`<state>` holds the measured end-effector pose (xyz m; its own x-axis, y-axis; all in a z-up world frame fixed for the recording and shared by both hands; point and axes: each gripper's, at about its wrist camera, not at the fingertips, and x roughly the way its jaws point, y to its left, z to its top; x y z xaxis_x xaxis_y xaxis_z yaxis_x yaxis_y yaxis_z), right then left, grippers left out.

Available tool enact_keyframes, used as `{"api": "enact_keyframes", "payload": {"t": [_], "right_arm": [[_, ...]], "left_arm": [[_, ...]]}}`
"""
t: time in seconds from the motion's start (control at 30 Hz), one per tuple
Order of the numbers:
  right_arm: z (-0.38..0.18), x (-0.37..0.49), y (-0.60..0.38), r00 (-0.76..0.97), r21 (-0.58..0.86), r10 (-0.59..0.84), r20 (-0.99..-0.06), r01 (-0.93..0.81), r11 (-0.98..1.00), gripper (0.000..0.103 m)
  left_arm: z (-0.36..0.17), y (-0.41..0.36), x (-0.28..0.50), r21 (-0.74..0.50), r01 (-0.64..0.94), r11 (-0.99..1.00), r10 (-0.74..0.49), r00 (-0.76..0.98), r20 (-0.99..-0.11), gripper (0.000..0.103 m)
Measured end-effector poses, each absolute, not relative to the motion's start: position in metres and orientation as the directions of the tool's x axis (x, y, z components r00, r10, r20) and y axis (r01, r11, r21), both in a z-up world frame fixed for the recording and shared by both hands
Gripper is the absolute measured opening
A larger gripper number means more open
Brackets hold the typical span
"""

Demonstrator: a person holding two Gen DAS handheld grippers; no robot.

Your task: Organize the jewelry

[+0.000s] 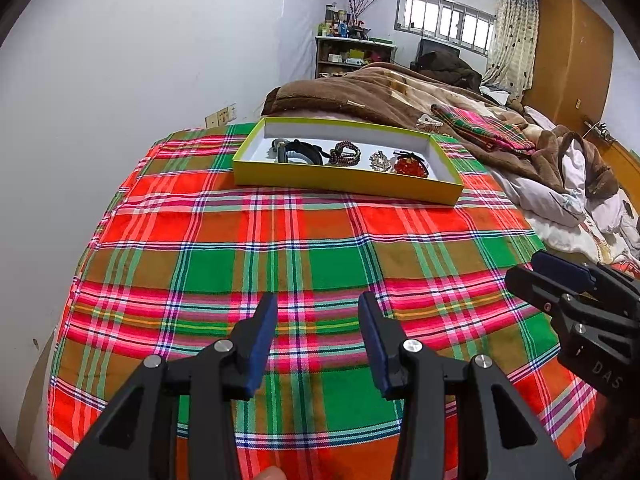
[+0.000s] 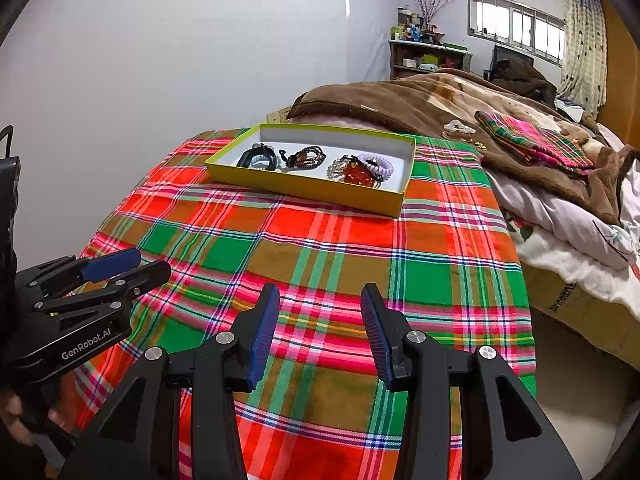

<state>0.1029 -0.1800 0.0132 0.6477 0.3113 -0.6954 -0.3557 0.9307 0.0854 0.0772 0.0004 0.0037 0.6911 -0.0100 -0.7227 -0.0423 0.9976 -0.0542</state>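
Observation:
A shallow yellow-green box (image 1: 344, 182) (image 2: 304, 190) with a white inside sits at the far side of the plaid cloth. In it lie a black band (image 1: 298, 151) (image 2: 256, 157), a dark beaded bracelet (image 1: 345, 153) (image 2: 306, 157), a pale beaded piece (image 1: 380, 161) (image 2: 338, 168), a red beaded bracelet (image 1: 410, 166) (image 2: 360, 176) and a lilac coil hair tie (image 2: 378, 164). My left gripper (image 1: 318, 336) is open and empty over the near cloth. My right gripper (image 2: 320, 328) is open and empty beside it.
The red, green and brown plaid cloth (image 1: 280, 264) (image 2: 320, 256) covers the table. A bed with a brown blanket (image 1: 400, 96) and a folded plaid cloth (image 1: 484, 126) lies behind and right. A white wall stands at left. A white hair claw (image 2: 458, 128) lies on the blanket.

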Motion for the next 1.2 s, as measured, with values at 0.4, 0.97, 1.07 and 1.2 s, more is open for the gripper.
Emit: {"api": "enact_keyframes", "payload": {"t": [0.4,0.97,1.07,1.2], "right_arm": [[0.0135,0.1033,-0.1793,0.645,0.084,0.313,-0.697,-0.361,0.929,0.043],[0.0148,0.1015,-0.1763,0.643,0.079,0.312,-0.700,-0.365,0.928,0.043],[0.0151,0.1013,-0.1759,0.644,0.077,0.311,-0.699,-0.365,0.928,0.043],[0.0152,0.1012,-0.1739,0.643,0.075,0.311,-0.699,-0.367,0.927,0.043]], "left_arm": [[0.0025,0.0013,0.0779,-0.051,-0.042,0.998,-0.008,0.689,-0.724,0.044],[0.0017,0.0034,0.0765,-0.051,-0.049,0.998,-0.003,0.686,-0.728,0.044],[0.0018,0.0041,0.0766,-0.052,-0.050,0.997,-0.004,0.685,-0.728,0.044],[0.0018,0.0046,0.0762,-0.049,-0.053,0.997,0.001,0.685,-0.729,0.044]]}}
